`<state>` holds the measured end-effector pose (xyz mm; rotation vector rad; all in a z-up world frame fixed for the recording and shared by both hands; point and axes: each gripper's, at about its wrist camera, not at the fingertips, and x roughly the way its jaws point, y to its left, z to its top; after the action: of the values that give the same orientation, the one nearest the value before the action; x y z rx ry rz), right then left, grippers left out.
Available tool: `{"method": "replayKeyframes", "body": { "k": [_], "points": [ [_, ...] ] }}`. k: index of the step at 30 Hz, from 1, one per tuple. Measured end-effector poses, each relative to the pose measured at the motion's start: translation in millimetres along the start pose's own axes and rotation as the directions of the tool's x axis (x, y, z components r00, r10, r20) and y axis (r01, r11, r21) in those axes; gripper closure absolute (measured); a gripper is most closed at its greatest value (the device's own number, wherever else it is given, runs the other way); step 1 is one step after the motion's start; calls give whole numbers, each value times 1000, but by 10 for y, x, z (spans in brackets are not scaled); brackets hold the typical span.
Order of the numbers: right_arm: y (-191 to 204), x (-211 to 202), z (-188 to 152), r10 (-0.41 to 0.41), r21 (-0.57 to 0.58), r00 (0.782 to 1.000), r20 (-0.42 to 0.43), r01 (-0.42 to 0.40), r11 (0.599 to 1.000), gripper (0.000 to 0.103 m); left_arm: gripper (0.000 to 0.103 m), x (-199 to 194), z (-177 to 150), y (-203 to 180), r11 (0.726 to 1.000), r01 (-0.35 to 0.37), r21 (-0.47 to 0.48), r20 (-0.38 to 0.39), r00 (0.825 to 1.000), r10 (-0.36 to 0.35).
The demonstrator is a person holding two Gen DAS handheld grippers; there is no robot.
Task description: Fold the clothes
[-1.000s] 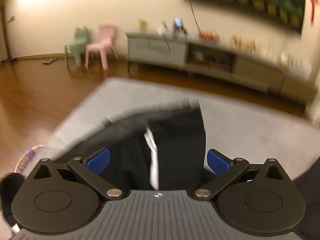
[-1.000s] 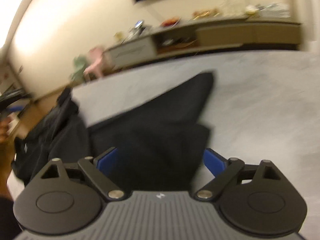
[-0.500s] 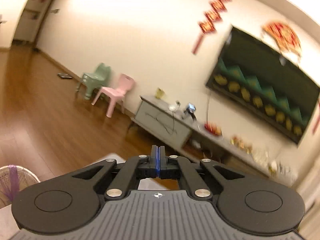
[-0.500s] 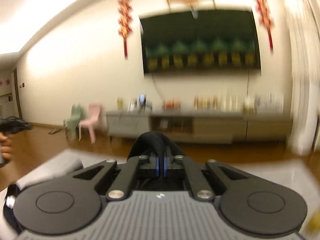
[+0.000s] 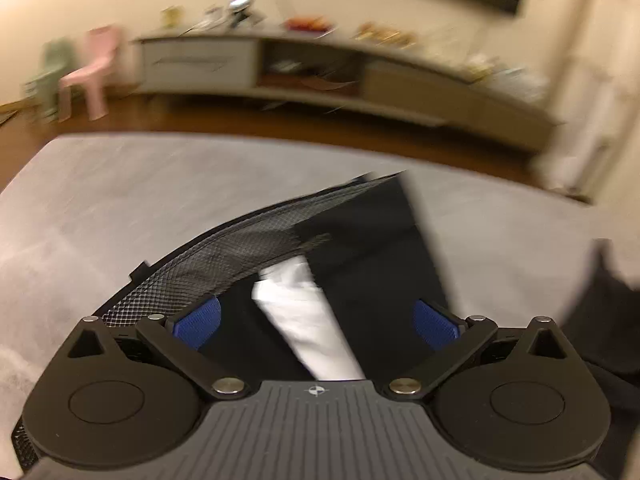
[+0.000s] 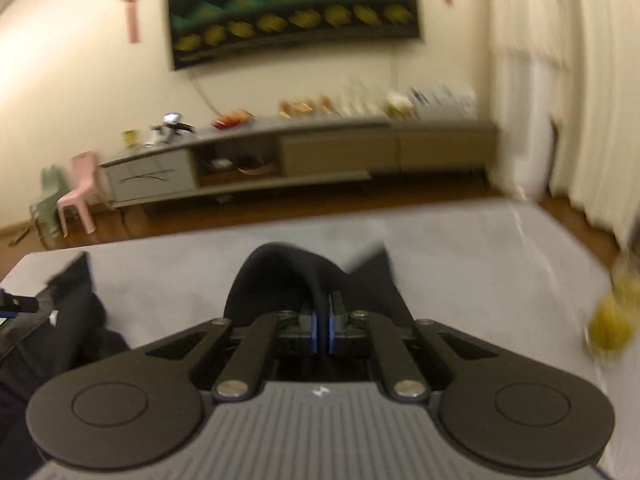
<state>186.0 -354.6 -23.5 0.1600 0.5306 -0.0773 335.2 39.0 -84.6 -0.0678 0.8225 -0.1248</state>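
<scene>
Black clothing (image 5: 376, 248) fills the middle of the left wrist view, spread on a grey surface (image 5: 120, 184). The left gripper (image 5: 316, 320) hangs over it with its blue pads (image 5: 198, 320) spread wide apart, holding nothing. Between the pads runs a white stripe (image 5: 308, 320) of the garment, and a band of mesh fabric (image 5: 224, 256) curves from the left pad up toward the centre. A straight dark edge of the cloth slants down the right side, and more dark fabric sits at the far right edge. Beyond the grey surface lie a wooden floor, a long low cabinet (image 5: 320, 76) against a cream wall, and a pink chair (image 5: 92, 76) beside a green one (image 5: 50, 80), all blurred.

From the right wrist view, the right gripper (image 6: 321, 330) has its pads pressed nearly together, pinching a fold of the black clothing (image 6: 280, 276), which rises in a hump just ahead of the fingers. The rest of the cloth trails on the grey surface (image 6: 460, 264) to both sides, with another dark heap (image 6: 60, 328) at the left edge. A blurred yellow-green object (image 6: 612, 324) sits at the right. Farther back stand the low cabinet (image 6: 320, 152), the pink chair (image 6: 80, 192), a dark wall screen (image 6: 292, 8) and pale curtains (image 6: 560, 100).
</scene>
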Motion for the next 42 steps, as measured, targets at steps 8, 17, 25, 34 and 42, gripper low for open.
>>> {"method": "replayKeyframes", "body": {
  "k": [8,17,25,34,42],
  "points": [
    [-311,146,-163,35,97,998,-49,-30,995,98,71,455,164,35,966,147,-213,-44,986,-160],
    [-423,99,36,9,136,998,69,-19,990,99,94,-936,517,750,871,331,-363,483,866,-128],
    [419,343,866,93,-103,971,222,-72,992,71,100,-1470,82,2022,767,89,-635,432,865,257],
    [-270,868,-56,-118,132,978,-174,142,981,27,73,-722,-473,1998,830,-5,-557,127,988,91],
    [-316,676,-564,-146,72,962,-229,167,983,74,17,-1049,-494,1957,870,-28,-493,173,976,130]
  ]
}}
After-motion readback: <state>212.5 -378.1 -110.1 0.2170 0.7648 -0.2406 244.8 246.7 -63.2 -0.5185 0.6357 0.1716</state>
